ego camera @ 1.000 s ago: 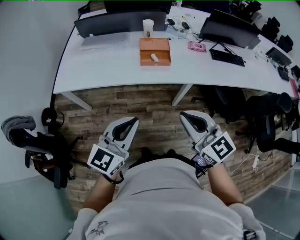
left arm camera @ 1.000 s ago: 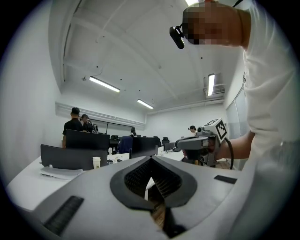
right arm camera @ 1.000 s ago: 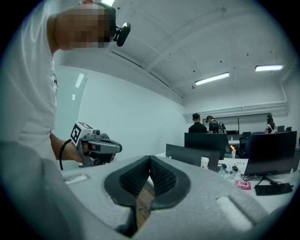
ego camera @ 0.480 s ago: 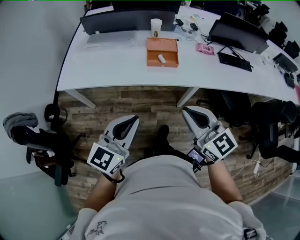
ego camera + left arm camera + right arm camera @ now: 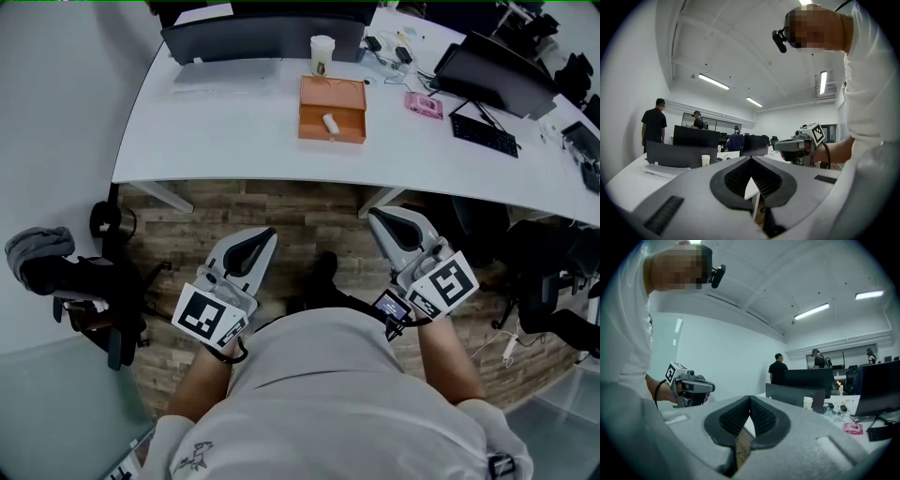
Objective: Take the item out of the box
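An open orange box [image 5: 333, 108] lies on the white table [image 5: 225, 131], far ahead of both grippers. A small white item [image 5: 330, 123] rests inside it near the front wall. My left gripper [image 5: 266, 233] is held over the wooden floor, short of the table's front edge, its jaws shut with nothing between them. My right gripper [image 5: 374, 215] is beside it at the same distance, also shut and empty. In the left gripper view the tips [image 5: 750, 160] meet. The right gripper view shows its tips [image 5: 750, 399] closed as well.
A paper cup [image 5: 322, 53] stands just behind the box, with dark monitors [image 5: 262, 37] behind it. To the right are a pink object [image 5: 424, 105] and a keyboard [image 5: 483, 134]. A white table leg [image 5: 380, 199] stands ahead. A dark chair [image 5: 80, 281] stands on the left. Several people [image 5: 778, 369] stand beyond the table.
The table and the orange box have come closer and lower in the head view. Both grippers have moved forward toward the table edge, still shut.
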`<state>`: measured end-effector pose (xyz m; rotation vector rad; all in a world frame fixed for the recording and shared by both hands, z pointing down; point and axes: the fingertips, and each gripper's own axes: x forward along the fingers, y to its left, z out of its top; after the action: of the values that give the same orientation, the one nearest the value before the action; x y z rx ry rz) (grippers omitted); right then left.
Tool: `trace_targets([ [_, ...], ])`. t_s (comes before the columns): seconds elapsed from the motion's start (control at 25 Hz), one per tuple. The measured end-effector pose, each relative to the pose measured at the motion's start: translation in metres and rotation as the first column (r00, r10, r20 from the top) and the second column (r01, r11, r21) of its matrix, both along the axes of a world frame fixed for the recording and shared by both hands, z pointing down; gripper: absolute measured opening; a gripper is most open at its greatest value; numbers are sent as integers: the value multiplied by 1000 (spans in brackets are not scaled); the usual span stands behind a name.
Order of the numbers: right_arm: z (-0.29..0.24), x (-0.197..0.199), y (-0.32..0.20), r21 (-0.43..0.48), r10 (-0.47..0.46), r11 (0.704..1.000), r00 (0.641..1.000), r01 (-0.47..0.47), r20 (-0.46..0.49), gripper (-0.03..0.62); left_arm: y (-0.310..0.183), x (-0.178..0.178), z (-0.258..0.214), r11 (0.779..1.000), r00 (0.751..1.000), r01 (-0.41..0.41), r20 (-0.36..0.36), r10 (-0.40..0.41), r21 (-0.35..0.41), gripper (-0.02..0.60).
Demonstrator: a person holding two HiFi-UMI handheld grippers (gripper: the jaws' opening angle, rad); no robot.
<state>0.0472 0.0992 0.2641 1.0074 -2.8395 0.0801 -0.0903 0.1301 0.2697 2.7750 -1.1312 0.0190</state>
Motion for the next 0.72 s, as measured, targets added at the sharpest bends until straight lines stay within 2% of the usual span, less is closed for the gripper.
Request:
trace_targets([
  [0.16,6,11,-38,-3,-15,1000,1000,15,-19,2,-40,16,7,1000,1000,-1,-4,1,-12,-2],
  [0.48,14,55,-116,-16,-6,1000,1000,6,-6,2,-118,53,20,999,999,10,36,-9,-33,-2],
  [0.72,14,86,-148,-13,-15,1000,1000,15,13,2,-147,83,28,999,998,9,66,-6,-48,-2],
])
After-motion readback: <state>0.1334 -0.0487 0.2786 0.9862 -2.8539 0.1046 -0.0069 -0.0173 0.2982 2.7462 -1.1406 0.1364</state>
